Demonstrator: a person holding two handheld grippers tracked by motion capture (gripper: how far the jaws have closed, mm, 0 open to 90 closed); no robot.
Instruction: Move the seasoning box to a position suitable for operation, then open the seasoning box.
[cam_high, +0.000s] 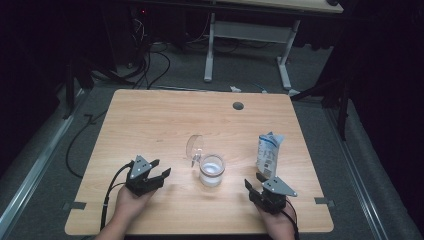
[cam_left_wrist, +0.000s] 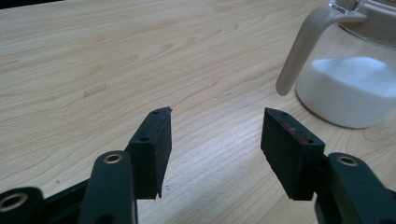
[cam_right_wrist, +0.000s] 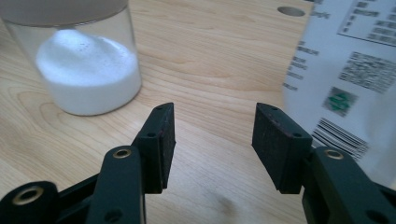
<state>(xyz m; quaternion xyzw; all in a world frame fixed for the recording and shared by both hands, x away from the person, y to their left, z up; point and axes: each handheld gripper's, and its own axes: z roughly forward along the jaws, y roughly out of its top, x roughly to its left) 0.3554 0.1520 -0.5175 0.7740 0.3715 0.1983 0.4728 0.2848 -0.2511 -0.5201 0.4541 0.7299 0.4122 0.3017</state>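
Grippers (cam_high: 159, 169) (cam_high: 254, 181): two; jar (cam_high: 211, 171), bag (cam_high: 269, 154): one each

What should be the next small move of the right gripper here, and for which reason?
Probably ease the right gripper toward the white bag and take its lower part between the jaws. They stand open and empty, the bag stands upright just beside the right jaw, and the glass jar of white powder has its lid open, seemingly ready for filling.
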